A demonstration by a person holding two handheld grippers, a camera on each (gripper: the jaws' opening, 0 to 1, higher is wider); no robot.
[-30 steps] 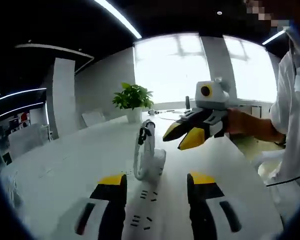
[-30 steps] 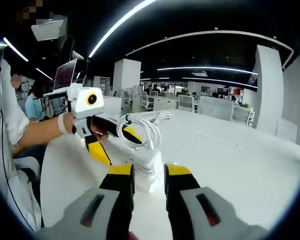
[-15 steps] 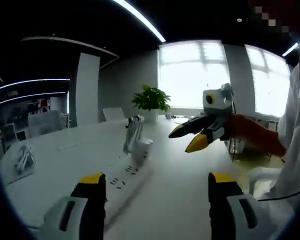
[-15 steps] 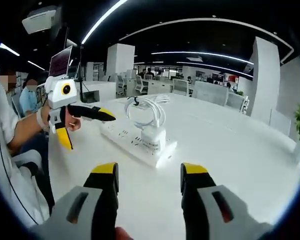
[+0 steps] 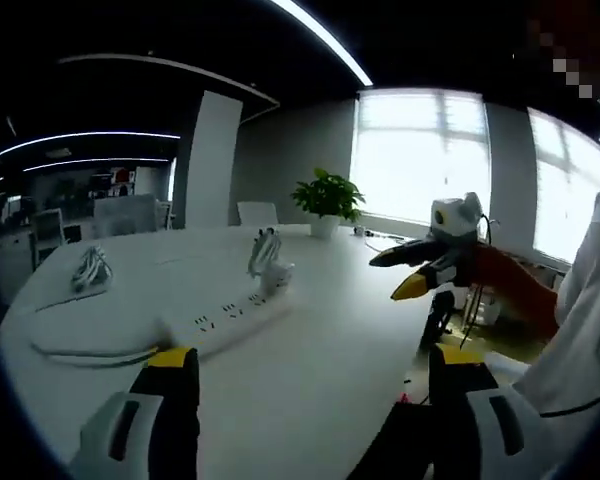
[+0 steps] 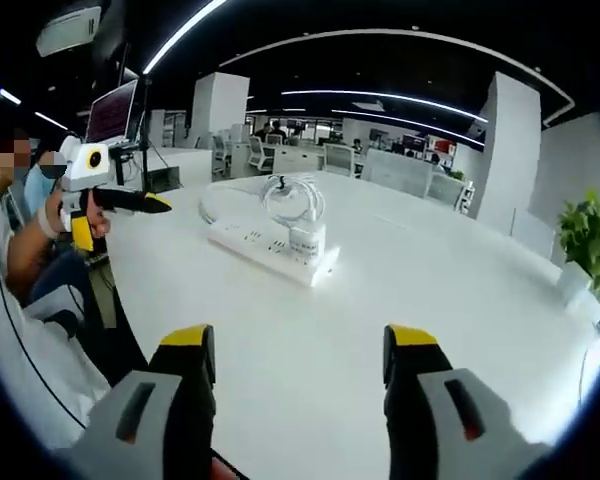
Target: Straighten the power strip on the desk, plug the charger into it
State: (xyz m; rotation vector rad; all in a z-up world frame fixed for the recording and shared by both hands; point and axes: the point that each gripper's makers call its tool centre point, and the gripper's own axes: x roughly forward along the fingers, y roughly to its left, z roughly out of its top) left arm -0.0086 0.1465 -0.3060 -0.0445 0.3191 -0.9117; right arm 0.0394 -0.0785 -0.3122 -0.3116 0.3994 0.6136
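Charger [image 6: 306, 240] sat on power strip [image 6: 270, 249], mid-desk [image 6: 400, 270]; plant [image 5: 328, 195] behind; my tongs held apart.

I stand at a broad white desk [image 6: 400, 290] in an open office under a dark ceiling crossed by long white light strips [image 6: 380, 38]. In my left gripper view, bright windows [image 5: 420, 160] fill the far wall beside a grey wall and a square white pillar [image 5: 208, 160], with a potted green plant [image 5: 327, 197] on the far edge of the desk and a pale chair [image 5: 252, 213] near it. In my right gripper view, rows of desks and chairs [image 6: 380, 165] stretch far back past white pillars [image 6: 502, 150], and a lit screen [image 6: 112, 110] stands at the left.
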